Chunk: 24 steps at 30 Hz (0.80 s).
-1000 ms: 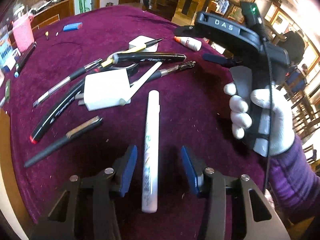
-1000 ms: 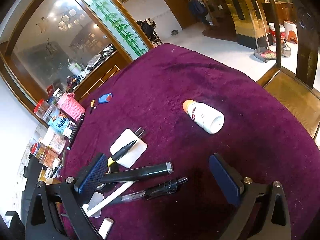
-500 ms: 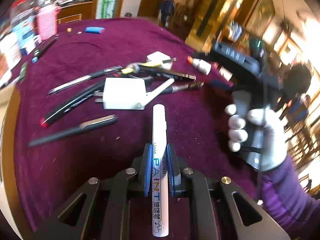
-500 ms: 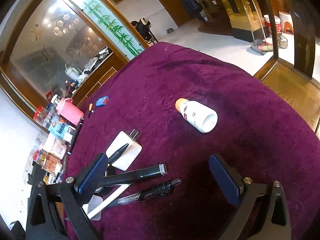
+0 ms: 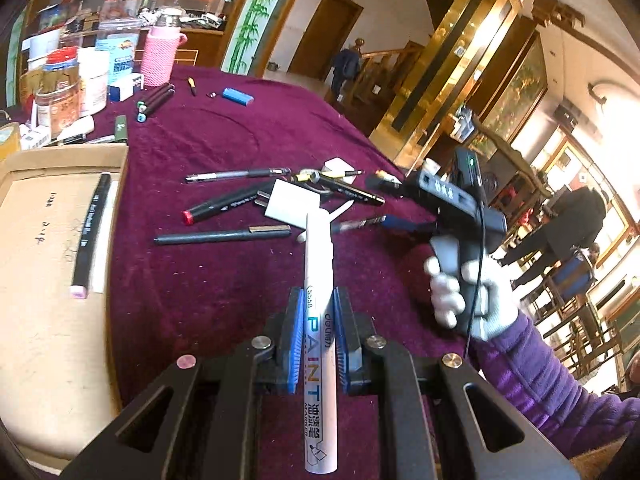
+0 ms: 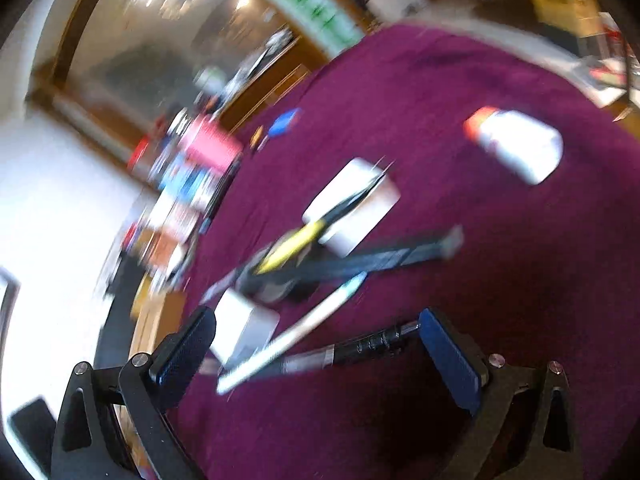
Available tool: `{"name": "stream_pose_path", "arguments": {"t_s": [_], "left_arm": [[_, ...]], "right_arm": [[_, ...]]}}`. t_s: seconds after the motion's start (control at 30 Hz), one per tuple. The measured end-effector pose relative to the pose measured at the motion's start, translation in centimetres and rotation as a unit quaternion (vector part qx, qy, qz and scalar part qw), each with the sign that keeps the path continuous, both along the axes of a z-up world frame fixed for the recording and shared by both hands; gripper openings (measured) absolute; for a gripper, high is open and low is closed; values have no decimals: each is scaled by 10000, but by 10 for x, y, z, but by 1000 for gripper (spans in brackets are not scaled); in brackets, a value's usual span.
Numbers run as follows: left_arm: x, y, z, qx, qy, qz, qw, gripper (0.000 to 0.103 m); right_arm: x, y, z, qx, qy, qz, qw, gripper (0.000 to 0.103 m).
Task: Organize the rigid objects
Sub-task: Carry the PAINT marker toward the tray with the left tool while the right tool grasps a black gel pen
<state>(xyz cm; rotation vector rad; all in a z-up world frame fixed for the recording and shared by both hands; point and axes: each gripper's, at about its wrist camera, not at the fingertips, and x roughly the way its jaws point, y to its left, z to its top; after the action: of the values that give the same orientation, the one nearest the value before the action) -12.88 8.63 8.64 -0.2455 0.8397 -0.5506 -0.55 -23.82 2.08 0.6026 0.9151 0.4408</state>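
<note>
Left wrist: left gripper [image 5: 316, 320] clamped on white paint marker [image 5: 319, 280], lifted above purple tablecloth [image 5: 224, 280]. Right gripper [image 6: 320, 344] wide, empty.

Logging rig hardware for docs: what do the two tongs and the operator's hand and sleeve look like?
Left tongs: black angular frame with cut-outs and silver rivets, blue ribbed pads. Right tongs: same black frame, rivets and blue pads. From the left view its body is black with raised lettering, a green light and a thin black cable. The right hand wears a white glove and a purple fleece sleeve.
</note>
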Motion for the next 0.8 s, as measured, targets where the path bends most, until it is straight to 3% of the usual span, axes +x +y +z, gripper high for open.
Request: {"name": "stream_pose_path", "arguments": {"t_s": [0.17, 0.37, 0.47, 0.67, 0.73, 0.8], "left_arm": [[-5, 13, 1, -113, -43, 68, 9999, 14], [-9, 28, 2, -223, -72, 193, 9995, 14], [-6, 34, -1, -246, -18, 287, 9993, 14], [-5, 43, -4, -267, 53, 431, 9987, 14], [-5, 45, -4, -267, 51, 460, 9986, 14], [-5, 47, -4, -267, 46, 478, 9985, 14]], "right_arm": [[-24, 35, 1, 48, 301, 1140, 9930, 103], [-41, 46, 27, -1154, -180, 943, 9887, 103], [-49, 68, 28, -1814, -452, 1216, 9748, 101], [-45, 117, 5, -3024, -611, 1954, 9309, 68], [-49, 124, 7, -3172, -642, 2018, 9244, 37], [-55, 125, 10, -3191, -518, 2135, 9219, 31]]}}
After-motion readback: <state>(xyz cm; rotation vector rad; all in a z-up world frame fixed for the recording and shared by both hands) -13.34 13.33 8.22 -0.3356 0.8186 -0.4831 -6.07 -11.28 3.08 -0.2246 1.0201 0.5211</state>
